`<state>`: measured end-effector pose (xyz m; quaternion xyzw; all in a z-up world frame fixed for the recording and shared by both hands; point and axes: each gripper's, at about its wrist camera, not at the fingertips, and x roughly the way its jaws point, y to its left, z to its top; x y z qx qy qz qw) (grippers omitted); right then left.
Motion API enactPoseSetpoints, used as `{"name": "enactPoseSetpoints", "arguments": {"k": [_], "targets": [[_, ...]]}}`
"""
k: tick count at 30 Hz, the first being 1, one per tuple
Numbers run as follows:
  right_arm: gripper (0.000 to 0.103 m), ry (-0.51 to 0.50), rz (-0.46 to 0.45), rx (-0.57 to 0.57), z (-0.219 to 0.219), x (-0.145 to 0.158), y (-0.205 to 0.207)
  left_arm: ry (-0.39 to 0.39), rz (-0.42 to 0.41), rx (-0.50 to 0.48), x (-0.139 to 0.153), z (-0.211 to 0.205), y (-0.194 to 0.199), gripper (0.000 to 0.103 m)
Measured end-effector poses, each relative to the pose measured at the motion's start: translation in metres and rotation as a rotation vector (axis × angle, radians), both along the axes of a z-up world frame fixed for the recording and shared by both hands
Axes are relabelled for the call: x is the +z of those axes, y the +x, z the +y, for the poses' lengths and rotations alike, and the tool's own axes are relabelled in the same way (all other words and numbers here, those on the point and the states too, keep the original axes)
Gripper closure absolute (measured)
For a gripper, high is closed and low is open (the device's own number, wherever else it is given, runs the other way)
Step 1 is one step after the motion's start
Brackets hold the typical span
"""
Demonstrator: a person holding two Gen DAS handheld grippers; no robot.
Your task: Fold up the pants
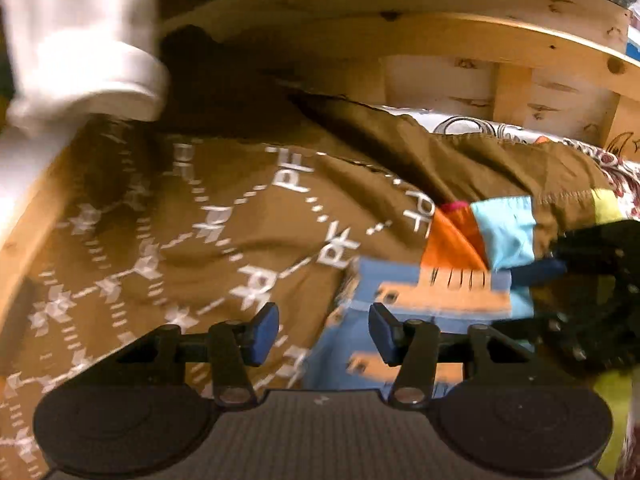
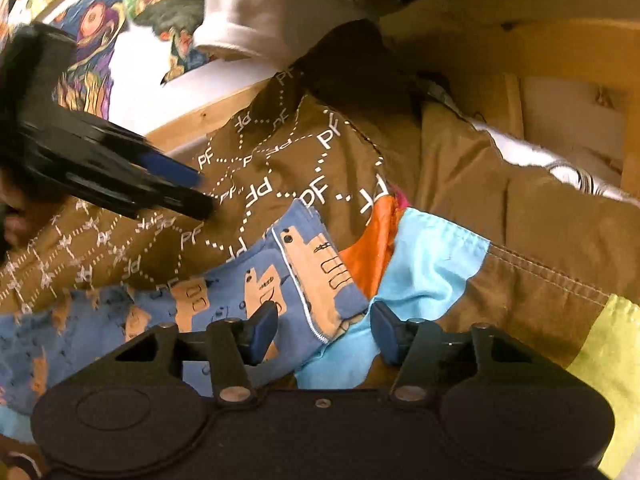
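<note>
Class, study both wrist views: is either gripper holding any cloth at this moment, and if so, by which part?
Nothing is held. The left gripper and the right gripper both have their jaws apart above the brown pants and the blue printed garment, pinching no fabric.

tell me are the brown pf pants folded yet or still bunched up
Still bunched up. The brown pants lie rumpled in uneven creases, draped over the blue printed garment, with no flat, squared fold visible.
</note>
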<state>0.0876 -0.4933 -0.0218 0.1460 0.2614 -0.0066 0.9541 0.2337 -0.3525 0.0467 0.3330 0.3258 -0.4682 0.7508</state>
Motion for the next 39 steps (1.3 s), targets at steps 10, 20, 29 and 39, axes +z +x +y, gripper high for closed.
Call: {"name": "enactPoseSetpoints", "arguments": {"k": [10,20,29,39], "targets": [[0.06,-0.13,-0.1,0.067,0.005,0.004,0.003,-0.015,0.192,-0.051,-0.035,-0.028,0.031,0.05],[0.066,-0.022,0.017,0.092,-0.012,-0.007,0.015,0.012,0.232,-0.061,-0.035,-0.035,0.029,0.085],[0.085,-0.08,-0.1,0.065,-0.004,0.009,-0.005,-0.106,0.118,-0.116,0.01,-0.024,0.008,0.09],[0.078,-0.067,-0.021,0.024,-0.011,-0.002,0.007,-0.023,0.058,-0.129,-0.02,-0.053,0.003,0.08]]}}
